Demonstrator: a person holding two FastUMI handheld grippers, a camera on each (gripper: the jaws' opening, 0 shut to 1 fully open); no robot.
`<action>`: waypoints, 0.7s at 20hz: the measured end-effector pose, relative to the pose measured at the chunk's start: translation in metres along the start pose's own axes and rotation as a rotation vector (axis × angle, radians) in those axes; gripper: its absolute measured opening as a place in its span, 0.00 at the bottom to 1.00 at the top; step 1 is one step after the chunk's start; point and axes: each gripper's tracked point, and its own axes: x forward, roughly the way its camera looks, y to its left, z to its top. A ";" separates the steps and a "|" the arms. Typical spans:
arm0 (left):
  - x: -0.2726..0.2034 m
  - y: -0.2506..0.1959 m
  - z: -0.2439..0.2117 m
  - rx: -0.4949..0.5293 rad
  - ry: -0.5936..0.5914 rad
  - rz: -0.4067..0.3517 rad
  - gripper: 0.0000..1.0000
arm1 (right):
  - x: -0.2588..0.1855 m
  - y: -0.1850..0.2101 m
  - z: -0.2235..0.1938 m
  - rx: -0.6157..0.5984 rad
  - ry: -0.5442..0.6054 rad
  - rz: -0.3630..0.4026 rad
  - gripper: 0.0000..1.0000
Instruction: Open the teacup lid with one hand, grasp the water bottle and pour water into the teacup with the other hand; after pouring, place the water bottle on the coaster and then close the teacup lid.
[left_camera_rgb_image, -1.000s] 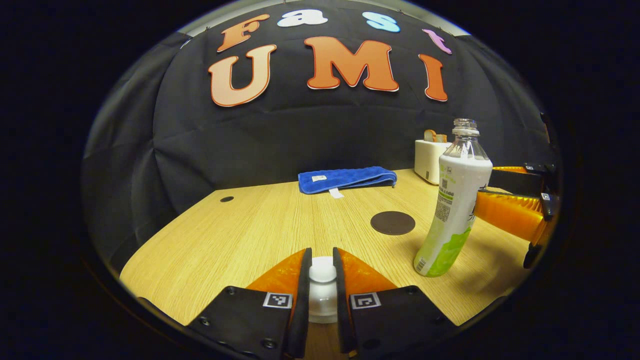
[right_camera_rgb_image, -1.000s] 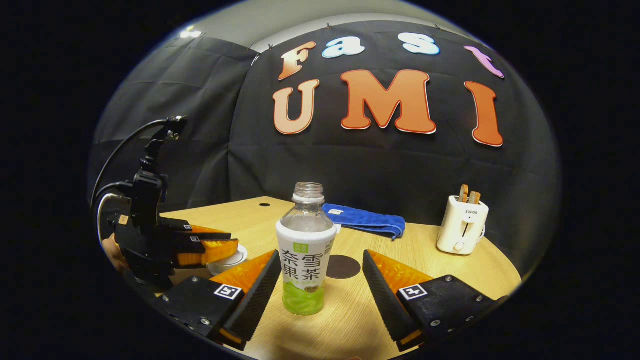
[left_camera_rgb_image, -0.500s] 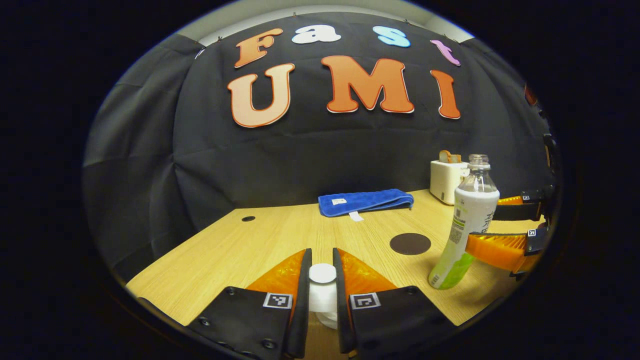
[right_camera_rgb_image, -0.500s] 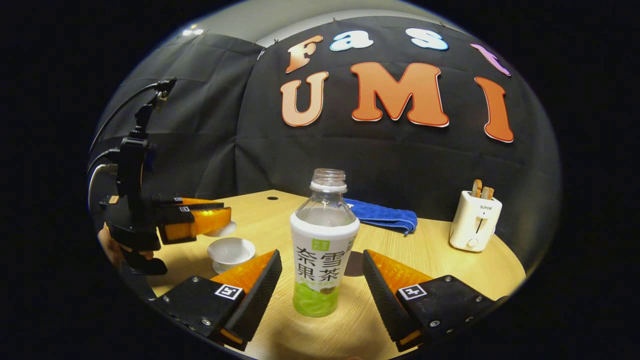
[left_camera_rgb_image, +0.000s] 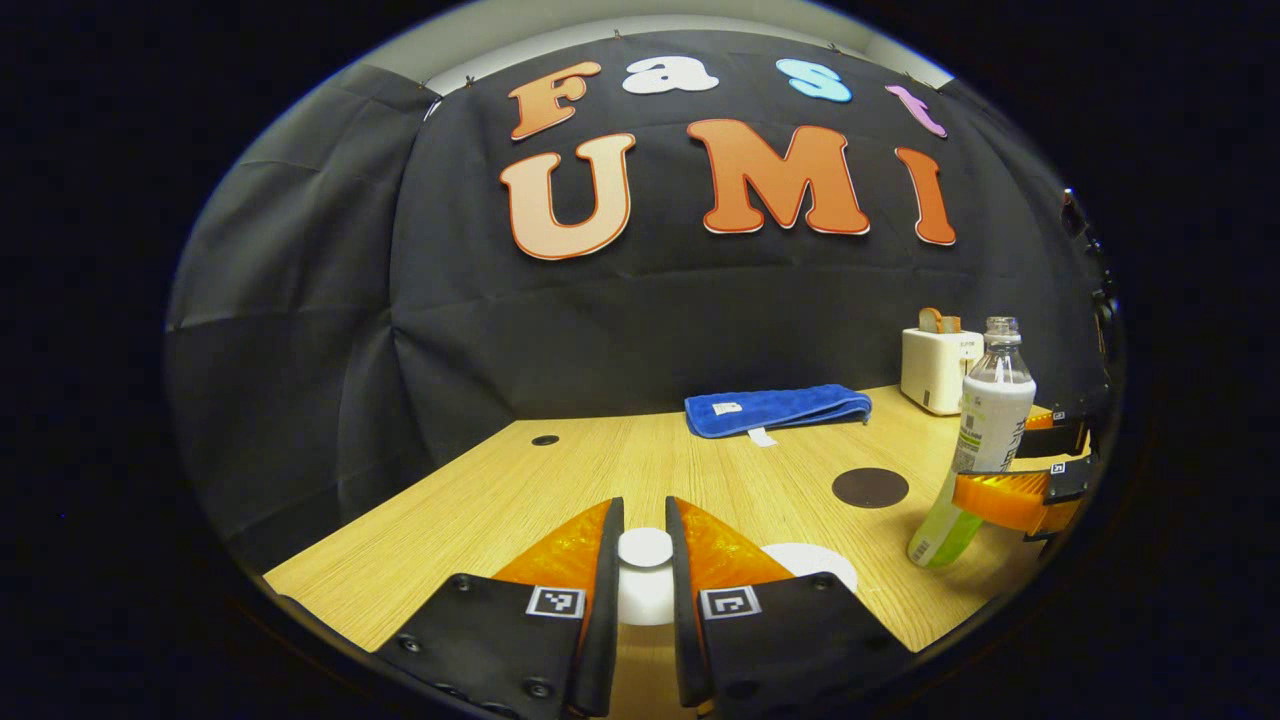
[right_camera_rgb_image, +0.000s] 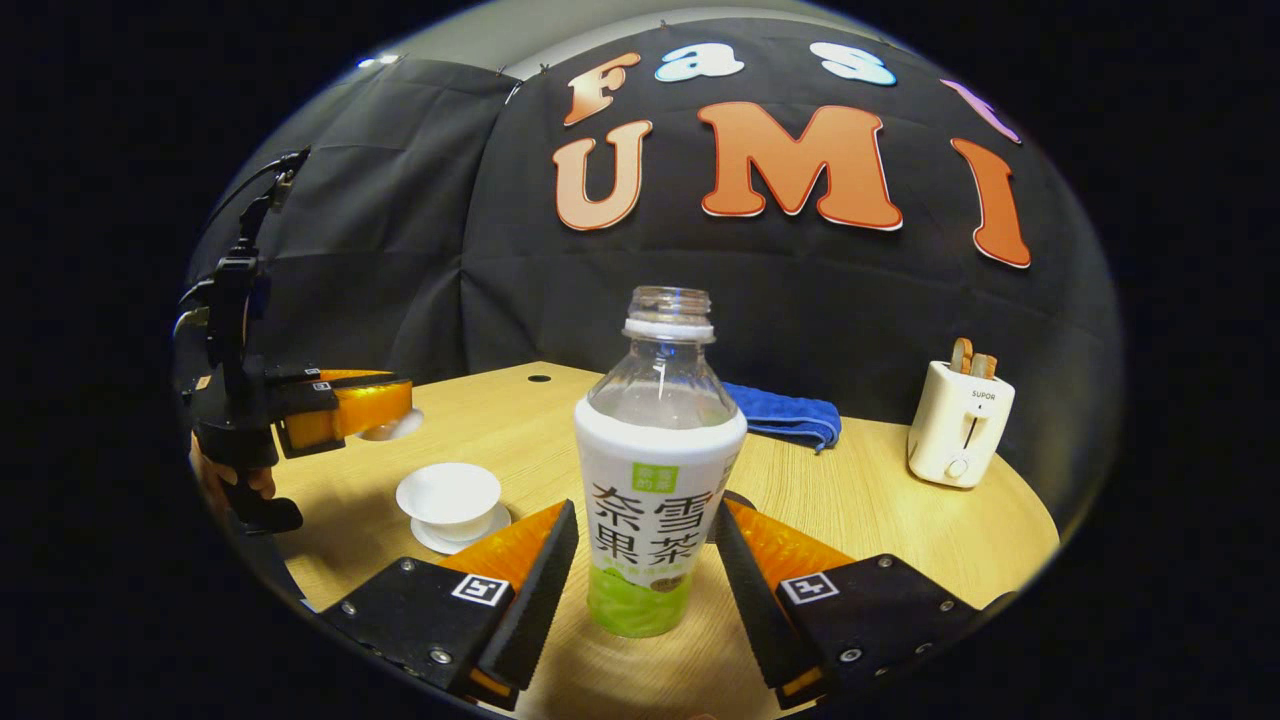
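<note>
Two grippers, one bench (right_camera_rgb_image: 880, 510). Landmark is the teacup (right_camera_rgb_image: 447, 494): white, lid off, sitting on its saucer (right_camera_rgb_image: 462, 535) on the bench.

Left gripper (left_camera_rgb_image: 645, 560): jaws closed on the lid's knob, one finger on each side of it, so the teacup lid (left_camera_rgb_image: 644, 575) sits right between the fingers. In the right gripper view that same gripper (right_camera_rgb_image: 385, 405) hangs above and left of the teacup, with the lid a pale blur at its fingertips, clear of the cup rim. A hand (right_camera_rgb_image: 225, 485) holds it from the left. In the left gripper view a white round edge, the teacup (left_camera_rgb_image: 812, 562), shows just right of the fingers, partly hidden by them.

Right gripper (right_camera_rgb_image: 645, 560): the water bottle (right_camera_rgb_image: 658, 470) stands upright, uncapped, right of the teacup, its lower half in the gap between the jaws. Jaws are narrowed close to the label on both sides; cannot tell whether both fingers press it. In the left gripper view the bottle (left_camera_rgb_image: 975, 440) is well right of the teacup and leaning in the fisheye, with the right gripper's finger (left_camera_rgb_image: 1000, 495) crossing its lower body.

Coaster (left_camera_rgb_image: 870, 487): dark disc flat on the bench, beyond the teacup and between it and the bottle. In the right gripper view only a sliver shows behind the bottle.

Blue towel (left_camera_rgb_image: 775, 410) is folded at the bench's far edge, well beyond the teacup. White toaster (right_camera_rgb_image: 958, 420), with slices in its slots, stands far right of the teacup.
</note>
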 end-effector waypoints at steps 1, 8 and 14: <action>-0.001 0.003 -0.002 0.002 0.005 0.005 0.28 | 0.001 0.001 -0.001 -0.001 0.002 -0.003 0.83; -0.005 0.015 -0.011 -0.007 0.012 0.024 0.28 | 0.004 0.000 0.002 -0.007 0.014 -0.013 0.66; -0.009 0.028 -0.018 -0.021 0.020 0.040 0.28 | 0.001 -0.006 0.018 -0.291 -0.007 -0.088 0.66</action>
